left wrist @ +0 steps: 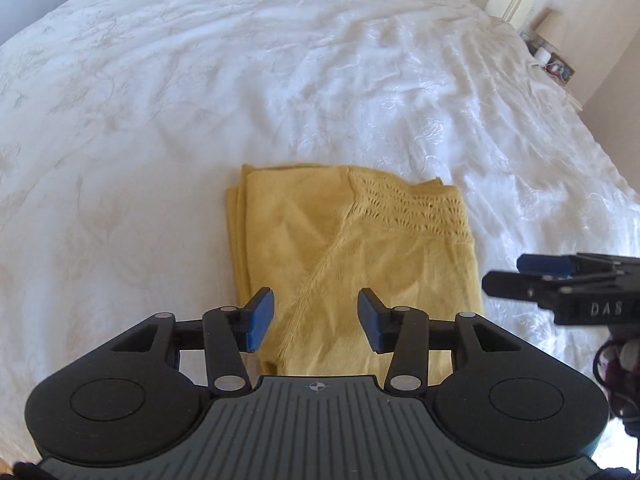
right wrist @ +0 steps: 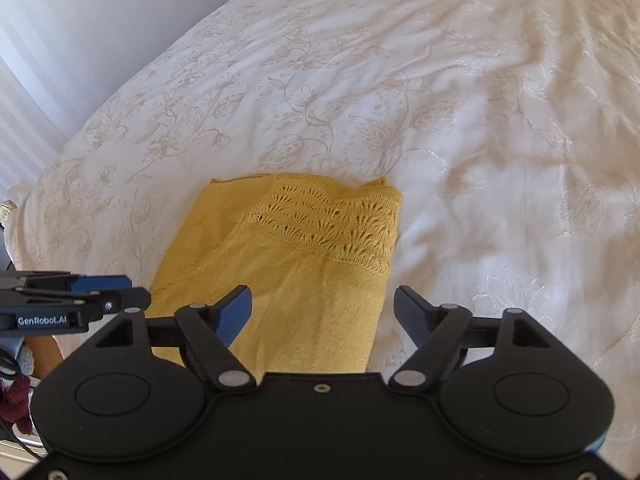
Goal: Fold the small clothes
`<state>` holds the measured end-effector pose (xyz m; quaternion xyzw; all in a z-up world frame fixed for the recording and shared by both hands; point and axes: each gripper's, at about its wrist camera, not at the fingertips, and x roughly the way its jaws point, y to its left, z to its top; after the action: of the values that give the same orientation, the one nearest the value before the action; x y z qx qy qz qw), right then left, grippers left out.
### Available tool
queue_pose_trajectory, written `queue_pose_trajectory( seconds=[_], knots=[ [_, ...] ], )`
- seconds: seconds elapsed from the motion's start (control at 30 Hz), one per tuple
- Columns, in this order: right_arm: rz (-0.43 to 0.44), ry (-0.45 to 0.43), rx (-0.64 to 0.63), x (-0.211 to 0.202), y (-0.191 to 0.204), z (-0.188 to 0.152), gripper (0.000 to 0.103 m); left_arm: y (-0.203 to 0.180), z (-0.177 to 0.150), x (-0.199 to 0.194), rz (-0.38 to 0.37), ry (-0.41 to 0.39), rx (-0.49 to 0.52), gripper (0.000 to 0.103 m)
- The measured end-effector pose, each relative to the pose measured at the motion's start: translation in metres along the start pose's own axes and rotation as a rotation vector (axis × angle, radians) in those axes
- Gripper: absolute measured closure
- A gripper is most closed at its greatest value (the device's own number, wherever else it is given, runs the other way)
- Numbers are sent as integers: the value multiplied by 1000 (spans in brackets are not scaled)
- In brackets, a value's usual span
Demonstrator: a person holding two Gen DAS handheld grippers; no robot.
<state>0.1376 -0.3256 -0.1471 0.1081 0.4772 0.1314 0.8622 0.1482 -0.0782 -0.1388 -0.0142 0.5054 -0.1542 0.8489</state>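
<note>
Yellow knit garment (left wrist: 352, 256) lies folded into a neat rectangle on the white embroidered bedspread (left wrist: 200, 100), near the bed's front edge. Several layers show stacked at its left edge in the left wrist view. An openwork lace band (right wrist: 332, 224) crosses the garment's far right part; a seam runs diagonally down from that band toward the near edge.

Left claw (left wrist: 316, 320) hovers over the garment's near edge, jaws partly apart, nothing between the pads, no cloth pinched. Right claw (right wrist: 322, 312) sits over the garment's near right corner, jaws wide, left finger above the knit and right finger above the bedspread just beside the garment; also empty. Each claw shows in the other's view, to either side of the garment.

Handling judgement: light, soft, limp knit. It will sag and slide out of fold if lifted by one point. The fabric looks grippy rather than slick, but the lace band is loose and likely to snag or stretch on a pad edge, so avoid it. Best hold, I judge: pinch through all layers at the two near corners of the garment, one claw each, and lift together, keeping the stack level. Soft bedding beneath gives way, so press down slightly to catch the bottom layer.

Fold appears done or nearly so.
</note>
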Motion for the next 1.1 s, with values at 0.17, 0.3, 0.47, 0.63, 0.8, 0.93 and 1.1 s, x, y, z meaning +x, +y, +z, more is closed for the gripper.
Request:
queue_pose_trajectory(
  seconds=[0.17,0.3,0.47,0.63,0.8,0.93,1.1],
  knots=[
    [-32,27,17,7,-1,-2,3,-5,27,31,91,33,10,55],
    [-56,30,47,16,-2,2,1,3,38,51,122,70,20,55],
    [-115,29,93,30,-3,13,1,12,45,75,137,114,49,43],
    [-182,81,111,58,-6,26,1,26,49,95,155,134,55,27],
    [-234,140,147,83,-13,32,1,44,52,105,133,159,38,5],
    [-256,156,183,95,-16,33,0,53,53,109,101,173,36,0],
    [-272,148,198,97,-16,30,0,62,56,113,42,197,29,0]
  ],
)
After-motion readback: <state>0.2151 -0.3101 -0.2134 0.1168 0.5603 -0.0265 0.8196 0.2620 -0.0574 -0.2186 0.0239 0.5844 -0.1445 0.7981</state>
